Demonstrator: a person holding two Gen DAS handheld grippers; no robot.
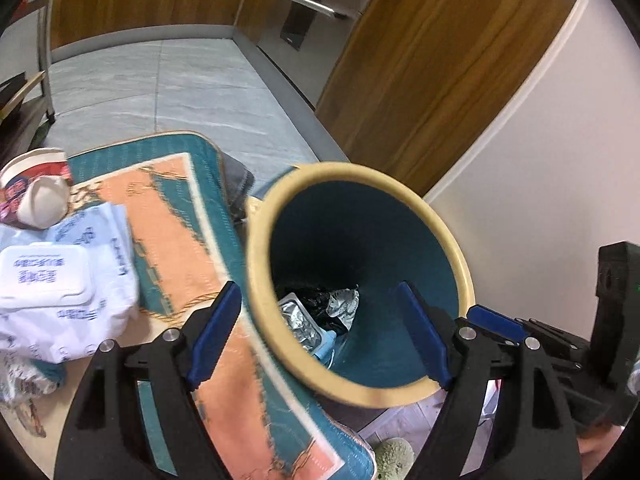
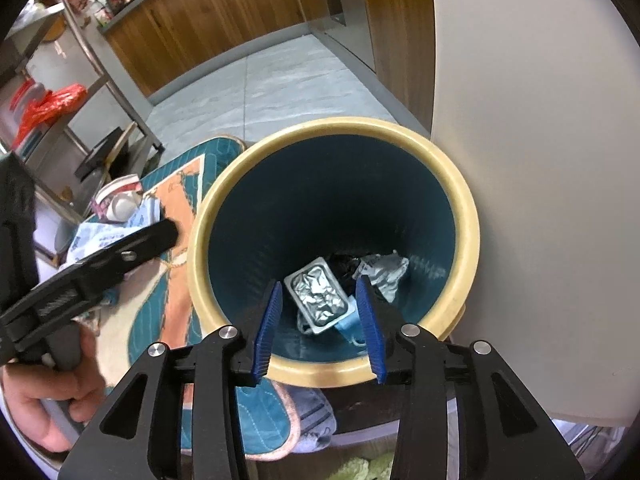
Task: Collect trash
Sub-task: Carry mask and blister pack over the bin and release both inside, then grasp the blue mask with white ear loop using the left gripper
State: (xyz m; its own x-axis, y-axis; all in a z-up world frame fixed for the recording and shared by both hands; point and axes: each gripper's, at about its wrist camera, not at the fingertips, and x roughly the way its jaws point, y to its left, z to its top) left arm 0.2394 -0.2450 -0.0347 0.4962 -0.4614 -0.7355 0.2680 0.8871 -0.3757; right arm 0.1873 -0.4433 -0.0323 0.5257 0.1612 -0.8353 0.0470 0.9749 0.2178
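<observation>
A trash bin with a cream rim (image 2: 460, 184) and a teal inside stands against a white wall. At its bottom lie a silver foil blister pack (image 2: 318, 300), a crumpled white wrapper (image 2: 384, 272), a blue mask (image 2: 352, 330) and some black scraps. My right gripper (image 2: 320, 328) hangs open over the bin's mouth, with nothing between its blue pads. In the left wrist view my left gripper (image 1: 320, 334) is wide open and empty. One of its fingers is over the mat and the other over the bin (image 1: 360, 184). The right gripper's fingers (image 1: 492, 320) show beside it.
A white pack of wet wipes (image 1: 52, 280) and a paper cup holding a crumpled tissue (image 1: 36, 196) lie on a teal and orange mat (image 1: 172, 232) left of the bin. A person's hand (image 2: 40, 400) holds the left gripper. Behind are grey floor tiles, wooden cabinets and a metal rack (image 2: 100, 60).
</observation>
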